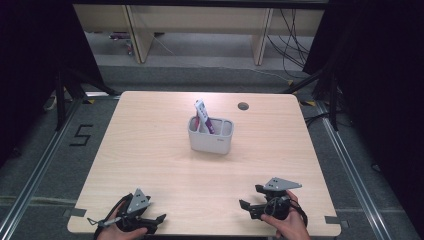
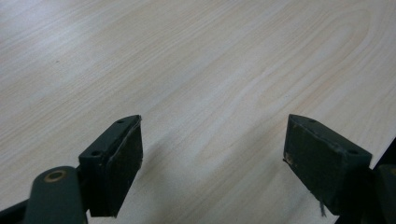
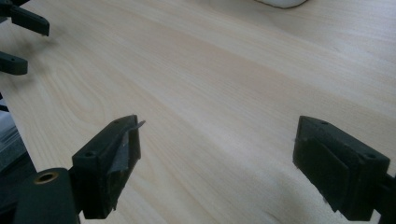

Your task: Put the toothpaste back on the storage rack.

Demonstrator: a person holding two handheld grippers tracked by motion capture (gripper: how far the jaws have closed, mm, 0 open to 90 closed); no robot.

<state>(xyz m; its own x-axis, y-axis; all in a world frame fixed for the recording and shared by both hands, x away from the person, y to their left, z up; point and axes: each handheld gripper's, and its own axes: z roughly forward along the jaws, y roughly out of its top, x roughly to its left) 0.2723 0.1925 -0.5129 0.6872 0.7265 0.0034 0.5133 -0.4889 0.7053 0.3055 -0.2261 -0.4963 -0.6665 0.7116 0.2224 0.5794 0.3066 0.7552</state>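
A white two-compartment holder [image 1: 211,135] stands at the middle of the light wooden table [image 1: 150,150]. A white and purple tube [image 1: 204,117] leans upright in its left compartment. My left gripper [image 1: 156,221] rests at the table's near left edge, held by a hand, jaws wide open over bare wood [image 2: 212,140]. My right gripper [image 1: 250,200] sits at the near right, also open with nothing between its jaws [image 3: 217,154]. The holder's base [image 3: 281,3] peeks in at the top of the right gripper view, and the left gripper's fingers [image 3: 25,21] show at its top left.
A round cable hole [image 1: 243,106] sits near the table's far edge. Beyond the table are wooden furniture legs [image 1: 137,35] and cables [image 1: 292,40] on the floor. A "5" mark [image 1: 81,135] is on the floor at left. Dark curtains flank both sides.
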